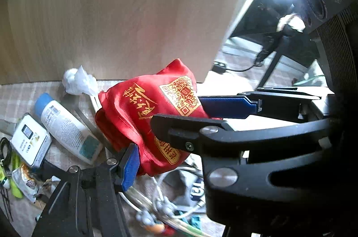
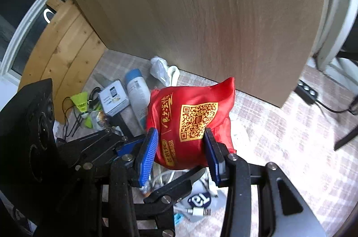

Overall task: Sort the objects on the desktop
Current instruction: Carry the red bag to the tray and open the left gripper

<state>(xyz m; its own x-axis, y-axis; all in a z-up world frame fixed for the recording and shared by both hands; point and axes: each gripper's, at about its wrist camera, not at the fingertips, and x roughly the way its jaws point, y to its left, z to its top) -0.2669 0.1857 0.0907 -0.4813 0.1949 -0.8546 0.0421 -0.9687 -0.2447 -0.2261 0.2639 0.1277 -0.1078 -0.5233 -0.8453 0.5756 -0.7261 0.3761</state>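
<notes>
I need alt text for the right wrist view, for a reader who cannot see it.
A red fabric pouch with a gold QR code is held between the blue fingers of the right gripper, with the left gripper gripping it too. Behind lie a white bottle, a small box and a wooden panel.

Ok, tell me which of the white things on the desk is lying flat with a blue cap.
The white bottle, lying on its side beside the white box; the crumpled white plastic behind it has no cap.

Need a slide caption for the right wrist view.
Both grippers clamp a red satin pouch with gold QR code above a cluttered tablecloth: right gripper across it, left gripper alongside.
</notes>
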